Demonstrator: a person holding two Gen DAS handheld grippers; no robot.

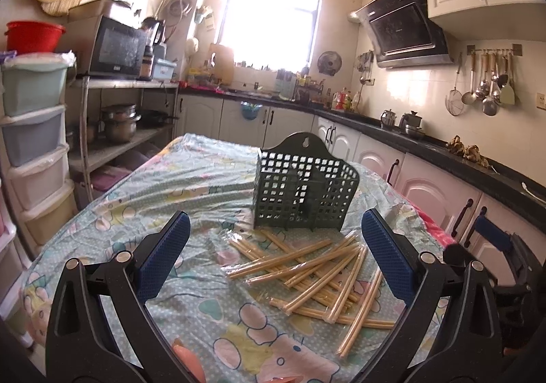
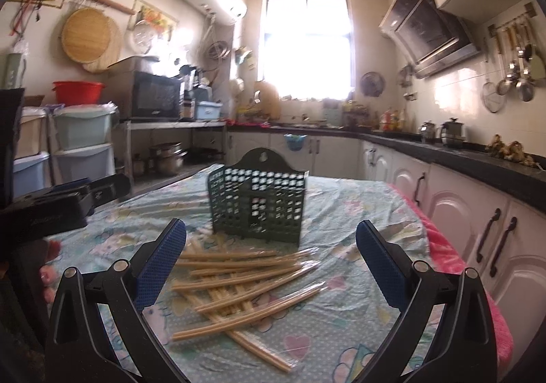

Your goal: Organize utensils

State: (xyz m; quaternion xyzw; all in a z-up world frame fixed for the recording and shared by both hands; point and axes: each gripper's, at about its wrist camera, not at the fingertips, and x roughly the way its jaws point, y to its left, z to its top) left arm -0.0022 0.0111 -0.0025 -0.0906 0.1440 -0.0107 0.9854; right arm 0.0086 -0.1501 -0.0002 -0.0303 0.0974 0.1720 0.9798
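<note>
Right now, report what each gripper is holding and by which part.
Nothing is held. The left gripper and the right gripper are both open and empty, above the wrapped chopsticks lying loose on the table in front of the green basket.

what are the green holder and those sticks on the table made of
Green holder: looks like moulded plastic, matt dark green, with a uniform square grid. Sticks: pale tan, likely bamboo or wood chopsticks, each in a clear glossy wrapper that catches the light.
</note>
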